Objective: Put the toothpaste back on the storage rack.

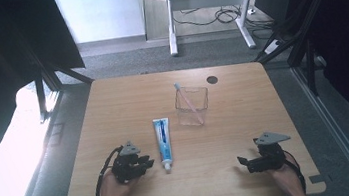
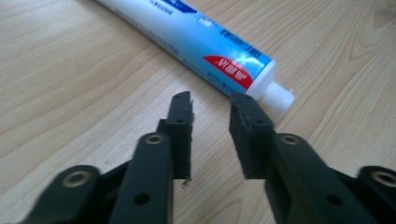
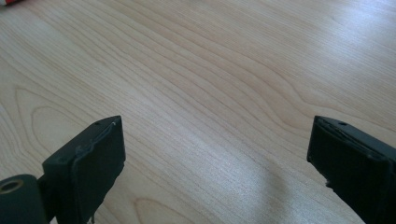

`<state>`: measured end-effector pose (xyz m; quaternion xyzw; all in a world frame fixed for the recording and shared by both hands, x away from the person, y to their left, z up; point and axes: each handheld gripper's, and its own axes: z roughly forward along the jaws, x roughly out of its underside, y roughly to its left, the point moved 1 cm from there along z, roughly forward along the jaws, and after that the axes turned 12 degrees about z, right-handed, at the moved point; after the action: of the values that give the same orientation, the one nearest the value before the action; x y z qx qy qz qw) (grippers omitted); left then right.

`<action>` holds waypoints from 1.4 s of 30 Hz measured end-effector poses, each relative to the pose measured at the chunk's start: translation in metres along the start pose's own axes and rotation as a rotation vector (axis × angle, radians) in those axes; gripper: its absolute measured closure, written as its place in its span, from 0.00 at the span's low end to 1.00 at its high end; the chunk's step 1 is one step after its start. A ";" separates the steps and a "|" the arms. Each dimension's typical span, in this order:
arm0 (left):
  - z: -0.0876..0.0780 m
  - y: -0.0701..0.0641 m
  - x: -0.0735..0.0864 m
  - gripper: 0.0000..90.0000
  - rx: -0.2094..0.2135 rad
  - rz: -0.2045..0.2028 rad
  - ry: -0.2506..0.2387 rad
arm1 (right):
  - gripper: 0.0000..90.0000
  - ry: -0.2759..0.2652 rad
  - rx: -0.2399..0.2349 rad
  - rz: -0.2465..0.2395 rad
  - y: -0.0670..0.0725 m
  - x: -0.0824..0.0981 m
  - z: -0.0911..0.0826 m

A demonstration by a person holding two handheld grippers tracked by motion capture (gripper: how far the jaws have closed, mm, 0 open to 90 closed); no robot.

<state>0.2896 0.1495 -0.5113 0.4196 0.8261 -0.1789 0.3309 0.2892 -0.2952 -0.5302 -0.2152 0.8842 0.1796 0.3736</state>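
A: Your left claw (image 2: 210,105) is sitting low over the worktop (image 1: 114,115) with its jaws parted by a narrow gap, gripping nothing. In the left gripper view the tips are pointing at the cap end of the toothpaste tube (image 2: 196,39) and stopping just short of it, not touching.

B: And the right one?

A: Your right claw (image 3: 215,140) is standing wide open, also empty. In the right gripper view bare wood grain is lying between the two pads. In the high view it is hovering near the front right part of the worktop, well apart from the tube, jaws pointing left.

B: Where is the tube lying?

A: Flat on the worktop, front of centre, just to the right of your left claw (image 1: 145,163). Its white cap is pointing toward you and its crimped end is pointing away.

B: Anything beyond it?

A: A clear square container (image 1: 192,107) is standing upright past the tube, toward the far side. A pink-handled toothbrush (image 1: 187,101) is leaning inside it, head up. A dark round grommet (image 1: 212,80) is sitting in the worktop just behind the container.
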 end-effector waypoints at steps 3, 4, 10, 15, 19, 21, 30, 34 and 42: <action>0.001 -0.003 -0.007 0.94 -0.003 0.026 0.002 | 0.05 0.001 0.004 -0.004 0.000 0.000 0.000; 0.001 -0.004 -0.009 0.97 -0.001 0.035 -0.001 | 0.05 0.001 0.006 -0.004 0.000 0.000 0.000; 0.008 -0.013 -0.025 1.00 0.014 0.099 0.008 | 0.06 -0.012 0.014 0.000 -0.001 0.000 -0.002; 0.018 -0.018 -0.035 1.00 0.033 0.130 0.015 | 0.06 -0.012 0.012 0.005 -0.002 0.001 -0.002; 0.028 -0.022 -0.042 0.99 0.031 0.146 0.024 | 0.06 -0.011 0.010 0.005 -0.002 0.001 -0.002; 0.033 -0.023 -0.045 0.99 0.035 0.147 0.036 | 0.07 -0.012 0.008 0.005 -0.002 0.001 -0.002; 0.056 -0.026 -0.054 0.99 0.062 0.118 0.075 | 0.07 0.003 0.004 -0.009 0.002 0.002 0.001; 0.058 -0.030 -0.053 0.99 0.040 0.136 0.118 | 0.07 -0.002 0.006 -0.010 0.002 0.002 -0.001; 0.051 -0.023 -0.046 0.99 0.031 0.122 0.126 | 0.07 0.001 0.004 -0.012 0.003 0.002 0.000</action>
<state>0.3108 0.0805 -0.5158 0.4848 0.8152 -0.1442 0.2820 0.2860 -0.2931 -0.5309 -0.2199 0.8834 0.1754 0.3749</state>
